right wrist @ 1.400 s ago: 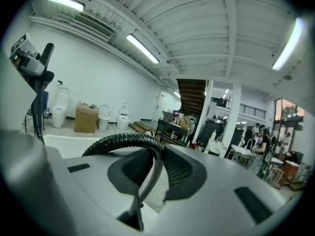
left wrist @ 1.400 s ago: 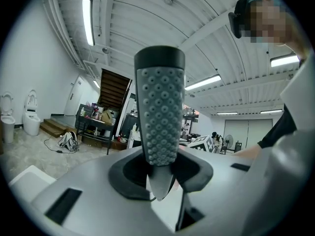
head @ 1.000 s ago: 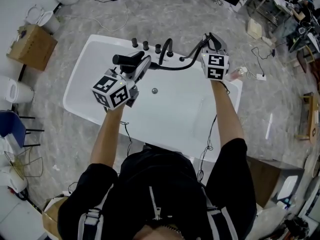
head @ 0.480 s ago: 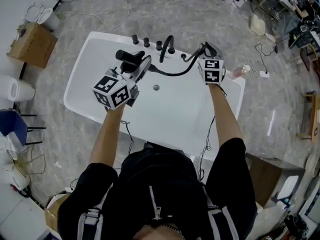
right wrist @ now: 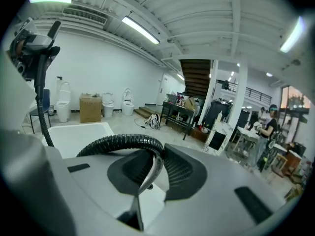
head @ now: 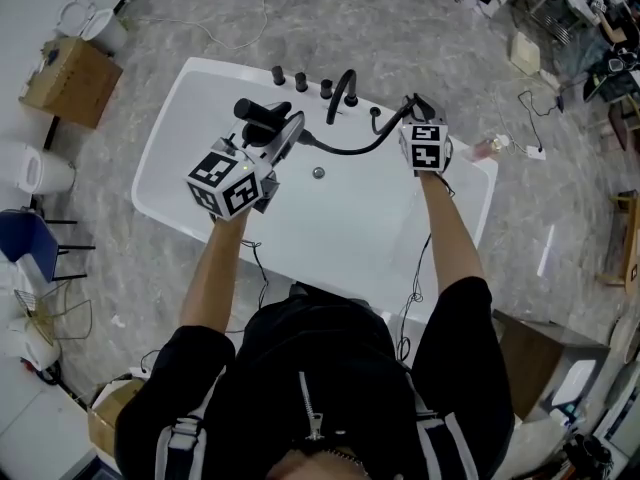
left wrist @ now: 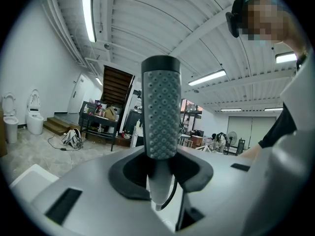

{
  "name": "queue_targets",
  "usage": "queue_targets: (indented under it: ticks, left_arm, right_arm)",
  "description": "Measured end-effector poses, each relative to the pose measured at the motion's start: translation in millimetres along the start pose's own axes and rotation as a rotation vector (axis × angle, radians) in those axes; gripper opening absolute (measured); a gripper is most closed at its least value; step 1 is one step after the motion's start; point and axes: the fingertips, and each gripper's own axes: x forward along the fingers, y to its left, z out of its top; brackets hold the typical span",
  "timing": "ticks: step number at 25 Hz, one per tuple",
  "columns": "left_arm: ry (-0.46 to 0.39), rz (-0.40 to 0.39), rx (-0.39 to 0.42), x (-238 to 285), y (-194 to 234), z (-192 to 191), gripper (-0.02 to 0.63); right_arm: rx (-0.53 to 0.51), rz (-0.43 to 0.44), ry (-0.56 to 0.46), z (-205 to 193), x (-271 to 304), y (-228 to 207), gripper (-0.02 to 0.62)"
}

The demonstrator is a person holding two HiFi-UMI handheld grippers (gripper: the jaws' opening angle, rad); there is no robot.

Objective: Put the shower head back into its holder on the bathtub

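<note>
**Shower head held above the tub, hose pinched at the far end**

The white bathtub (head: 170, 118) fills the middle of the head view. Its basin shows only the drain (head: 318, 172). Along its upper rim stand three black knobs (head: 301, 80) and a curved black spout (head: 343, 90).

The left gripper (left wrist: 160, 173) clamps the shower head (head: 262, 118) partway down its handle. In the left gripper view the dotted grip stands upright between the two jaw pads, and the jaws are moderately apart around it. In the head view the shower head sits over the upper left part of the tub, just left of the spout and not on the rim.

The right gripper (right wrist: 155, 171) has its jaws narrow, pinching the ribbed black hose (head: 345, 149). The hose sags across the tub from the shower head towards the right.

A cardboard box (head: 68, 80) sits on the floor at upper left; its contents cannot be made out.
</note>
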Motion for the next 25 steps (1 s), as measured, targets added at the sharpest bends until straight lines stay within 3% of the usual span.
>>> queue_targets:
  ticks: [8,14,22,25]
  left_arm:
    - [-0.064,0.002,-0.012,-0.3,3.7,16.6,0.126]
    - [-0.156,-0.015,0.007,-5.8,-6.0,59.8,0.126]
    - [-0.195,-0.032,0.06,-3.1,-11.6,96.6,0.126]
    - [-0.209,-0.027,0.066,-3.9,-14.2,101.4,0.126]
  right_arm:
    - [-0.042,-0.028,-0.083,53.0,1.3,-18.9,0.072]
    - [-0.011,0.001,-0.019,24.9,8.5,-11.1,0.072]
    - [0.025,-0.01,-0.029,32.5,20.0,-17.4,0.074]
    - [0.022,0.009,0.009,21.9,28.1,-11.5,0.078]
